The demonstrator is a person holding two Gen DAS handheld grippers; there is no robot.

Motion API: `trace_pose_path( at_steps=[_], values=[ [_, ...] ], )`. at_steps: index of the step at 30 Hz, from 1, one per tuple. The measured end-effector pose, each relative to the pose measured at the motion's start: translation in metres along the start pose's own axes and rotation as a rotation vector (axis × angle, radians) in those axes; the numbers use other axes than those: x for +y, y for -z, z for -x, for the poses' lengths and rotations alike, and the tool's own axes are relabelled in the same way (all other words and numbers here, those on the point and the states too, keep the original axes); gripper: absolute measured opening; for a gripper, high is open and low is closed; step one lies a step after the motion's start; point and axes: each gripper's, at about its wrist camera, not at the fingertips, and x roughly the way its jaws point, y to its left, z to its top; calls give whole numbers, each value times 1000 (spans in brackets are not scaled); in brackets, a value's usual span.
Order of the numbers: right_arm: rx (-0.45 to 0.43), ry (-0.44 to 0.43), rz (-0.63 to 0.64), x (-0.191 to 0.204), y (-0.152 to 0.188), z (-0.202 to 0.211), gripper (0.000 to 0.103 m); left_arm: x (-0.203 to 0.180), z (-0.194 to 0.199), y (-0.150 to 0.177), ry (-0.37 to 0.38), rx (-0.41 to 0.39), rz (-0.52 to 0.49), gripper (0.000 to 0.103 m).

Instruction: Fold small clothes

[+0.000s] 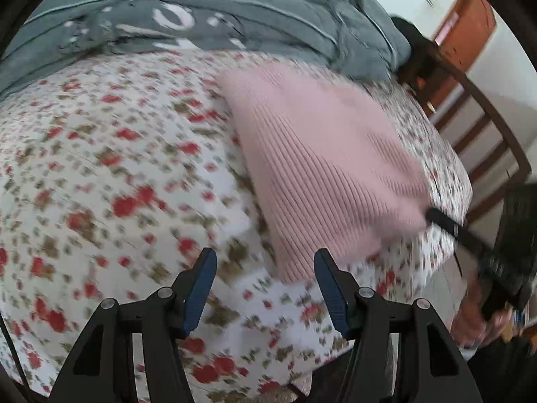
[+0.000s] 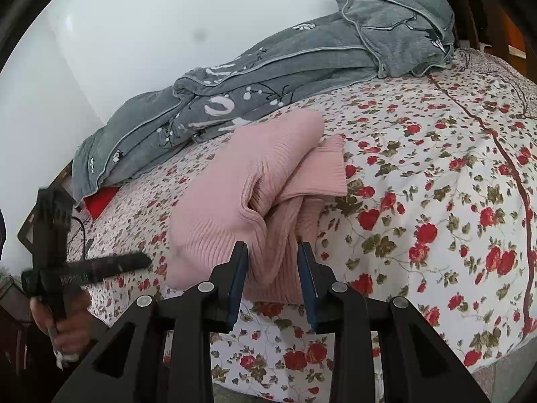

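Observation:
A pink ribbed knit garment (image 1: pixel 322 168) lies folded on the floral bedsheet (image 1: pixel 100 174). In the right wrist view it (image 2: pixel 248 194) is a bundle with a sleeve or flap tucked over it. My left gripper (image 1: pixel 265 258) is open and empty, hovering above the sheet just left of the garment's near corner. It shows blurred at the left of the right wrist view (image 2: pixel 100 268). My right gripper (image 2: pixel 272 252) is open, its jaws on either side of the garment's near edge without clamping it. It shows at the garment's right edge in the left wrist view (image 1: pixel 446 223).
A grey printed quilt (image 1: pixel 208 20) lies bunched along the far side of the bed by the wall, also in the right wrist view (image 2: pixel 268 77). A dark wooden bed frame (image 1: pixel 483 127) with slats stands at the right. A red item (image 2: pixel 99 203) pokes from under the quilt.

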Motion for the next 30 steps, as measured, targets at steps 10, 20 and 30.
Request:
trace_pose_path(
  at_steps=[10,20,30],
  values=[
    [47,-69,5,5,-2,-27,7,-33,-32,7,-44,16,-58,26],
    [61,-86,-74,-27,23,-36,6,-5,-36,16,26,36,15,13],
    [-15,-67,67,-6,-12,-3,41,11,-11,17,-47,41,-27,48]
  ],
)
